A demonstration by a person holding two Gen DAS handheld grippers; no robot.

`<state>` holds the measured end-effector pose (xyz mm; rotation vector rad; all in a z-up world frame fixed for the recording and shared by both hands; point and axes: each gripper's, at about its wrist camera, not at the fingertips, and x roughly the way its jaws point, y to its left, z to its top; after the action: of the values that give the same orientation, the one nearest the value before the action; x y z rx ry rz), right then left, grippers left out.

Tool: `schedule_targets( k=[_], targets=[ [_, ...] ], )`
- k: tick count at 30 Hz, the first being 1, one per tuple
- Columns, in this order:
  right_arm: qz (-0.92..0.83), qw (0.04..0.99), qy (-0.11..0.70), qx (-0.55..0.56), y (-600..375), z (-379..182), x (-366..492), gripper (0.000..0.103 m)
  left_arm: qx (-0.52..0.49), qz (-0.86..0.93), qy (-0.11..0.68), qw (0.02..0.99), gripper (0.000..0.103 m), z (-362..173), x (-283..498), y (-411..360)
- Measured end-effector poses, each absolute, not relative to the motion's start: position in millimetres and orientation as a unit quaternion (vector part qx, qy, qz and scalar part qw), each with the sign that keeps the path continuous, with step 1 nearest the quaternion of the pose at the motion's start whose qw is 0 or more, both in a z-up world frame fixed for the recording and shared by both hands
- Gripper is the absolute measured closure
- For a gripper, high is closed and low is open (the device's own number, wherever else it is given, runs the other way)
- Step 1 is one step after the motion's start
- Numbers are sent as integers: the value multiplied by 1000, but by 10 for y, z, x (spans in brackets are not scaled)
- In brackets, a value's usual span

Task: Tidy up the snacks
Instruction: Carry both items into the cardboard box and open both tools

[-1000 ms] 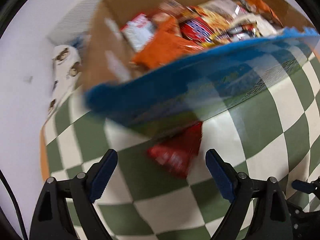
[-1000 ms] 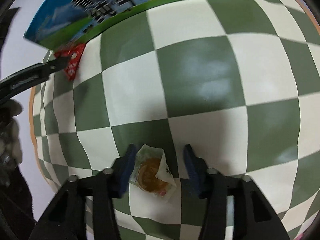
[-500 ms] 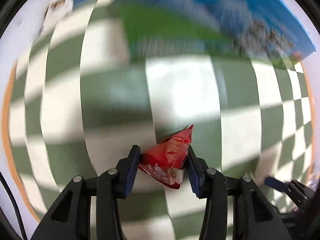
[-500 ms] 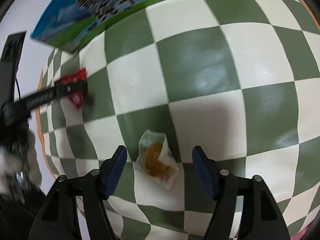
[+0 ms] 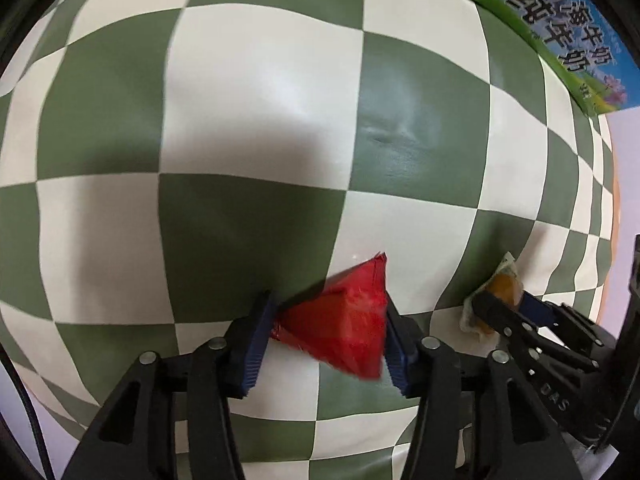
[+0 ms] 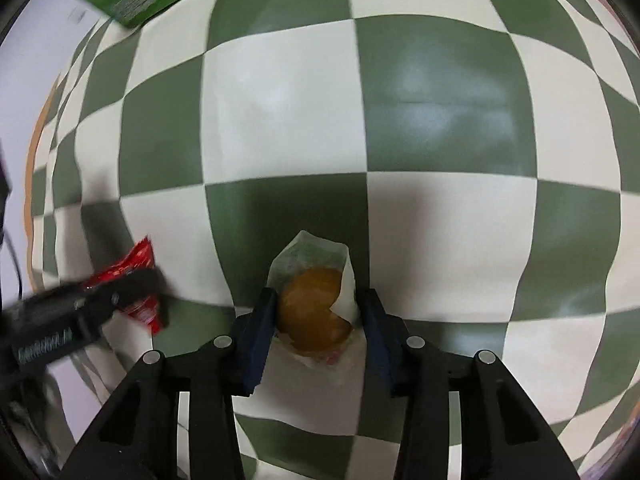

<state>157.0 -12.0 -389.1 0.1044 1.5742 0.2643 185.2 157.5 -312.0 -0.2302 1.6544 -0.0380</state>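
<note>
A red foil snack packet lies on the green-and-white checked cloth. It sits between the blue pads of my left gripper, which touch both its sides while the jaws are opening slightly. My right gripper is shut on a round golden-brown pastry in a clear wrapper, pointing almost straight down at the cloth. The left wrist view shows that pastry in the right gripper just to the right. In the right wrist view, the red packet and left gripper are at the left.
A blue-and-green printed carton stands at the far side of the cloth, also visible along the top of the right wrist view. The table's orange edge runs down the left. The two grippers work close side by side.
My left gripper swung away from the snack box, dropped over the red packet and closed on it. My right gripper widened around the wrapped pastry, then closed on it.
</note>
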Motion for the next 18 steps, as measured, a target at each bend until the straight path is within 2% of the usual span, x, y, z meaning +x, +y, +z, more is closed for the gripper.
schedule_targets(
  k=[3, 9, 11, 14, 15, 16, 18],
  targets=[
    [116, 700, 705, 16, -74, -3856, 1570, 58, -91, -19, 738, 669, 44, -3135, 1883, 1514],
    [112, 692, 711, 63, -68, -3887, 1630, 54, -56, 1, 731, 680, 44, -3103, 1847, 1388],
    [105, 693, 708, 83, -64, -3892, 1643, 47, -42, 11, 725, 687, 57, -3072, 1826, 1348],
    [90, 700, 702, 95, -71, -3900, 1637, 48, -28, 15, 721, 692, 61, -3036, 1809, 1313],
    [88, 704, 700, 87, -48, -3896, 1634, 50, -25, 15, 720, 693, 62, -3020, 1802, 1303],
    [84, 708, 698, 71, -28, -3892, 1623, 57, -25, 15, 719, 694, 63, -3006, 1800, 1298],
    [91, 715, 691, 48, -60, -3859, 1564, 57, -24, 13, 720, 694, 64, -2980, 1790, 1284]
  ],
)
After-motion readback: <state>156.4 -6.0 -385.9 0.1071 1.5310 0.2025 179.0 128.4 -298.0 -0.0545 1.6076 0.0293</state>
